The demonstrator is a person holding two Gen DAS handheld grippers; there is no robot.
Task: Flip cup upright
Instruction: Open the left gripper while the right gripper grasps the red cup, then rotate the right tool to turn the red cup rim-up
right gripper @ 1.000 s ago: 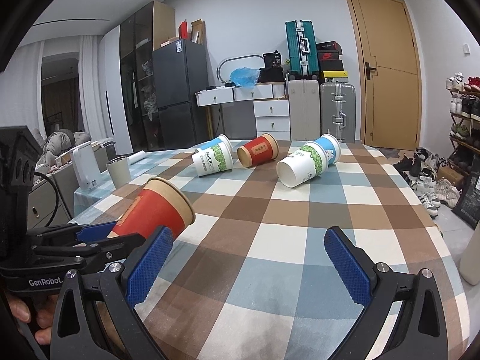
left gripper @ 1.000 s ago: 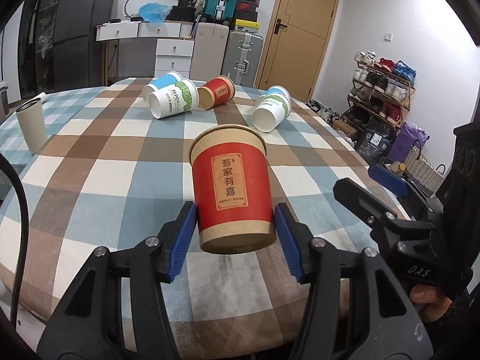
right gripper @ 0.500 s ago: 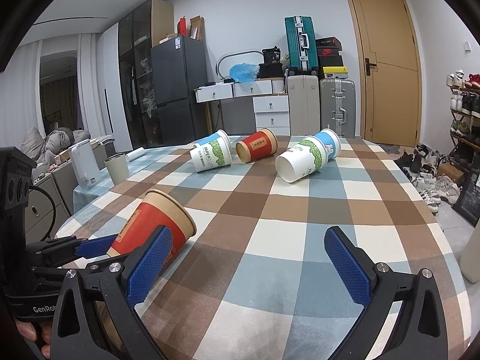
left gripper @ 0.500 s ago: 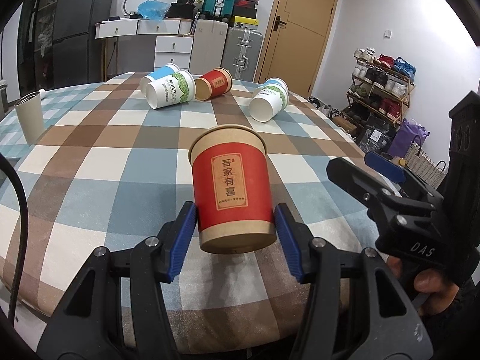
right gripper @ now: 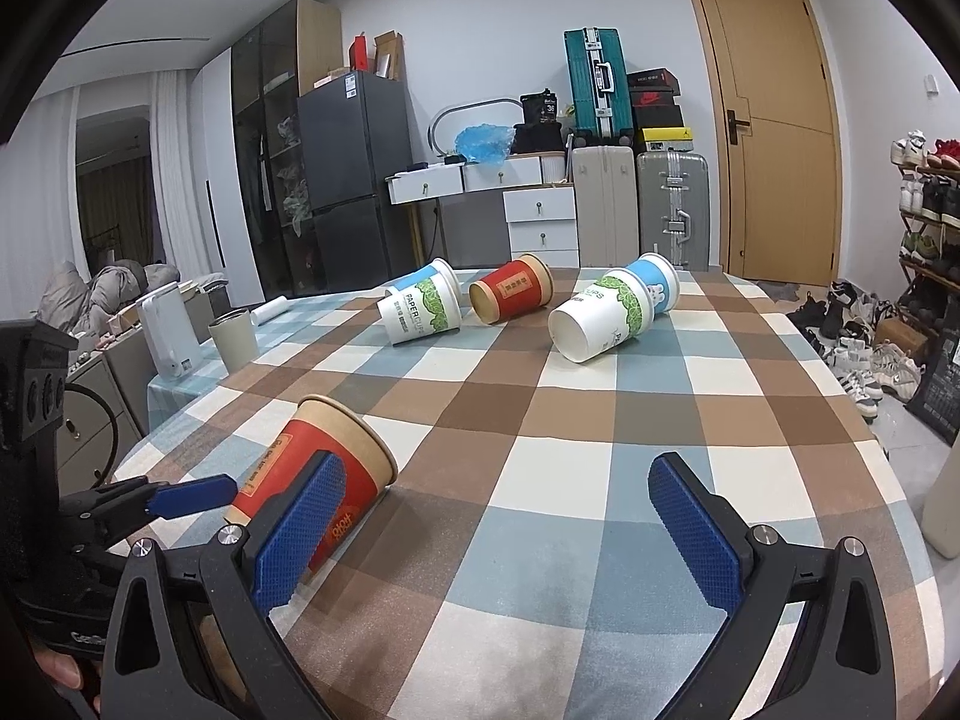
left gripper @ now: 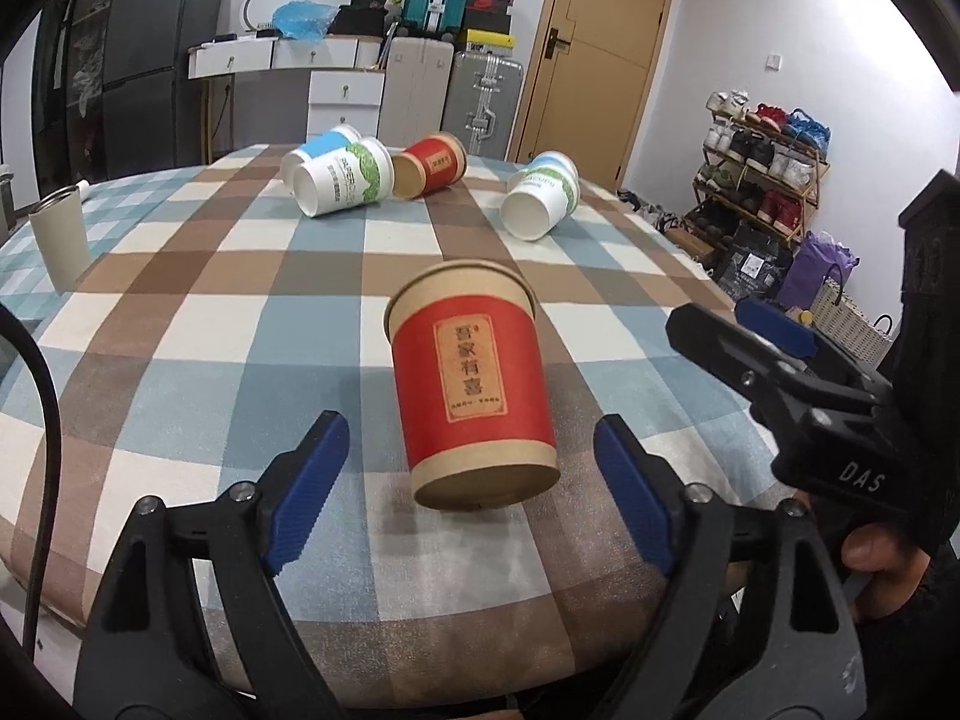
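A red paper cup with kraft rim (left gripper: 474,378) sits tilted near the table's front edge, its mouth up and away from me. It also shows in the right wrist view (right gripper: 324,468), leaning. My left gripper (left gripper: 474,492) is open, its blue pads on either side of the cup's base and apart from it. My right gripper (right gripper: 492,534) is open and empty to the cup's right; it appears in the left wrist view (left gripper: 774,330).
Several more cups lie on their sides at the far end of the checked tablecloth (right gripper: 600,420): two white ones (right gripper: 420,312) (right gripper: 606,318) and a red one (right gripper: 510,294). A grey tumbler (left gripper: 57,234) stands at the left edge.
My left gripper has opened and let go of the red cup, which now rests tilted on the table. The right gripper has barely moved.
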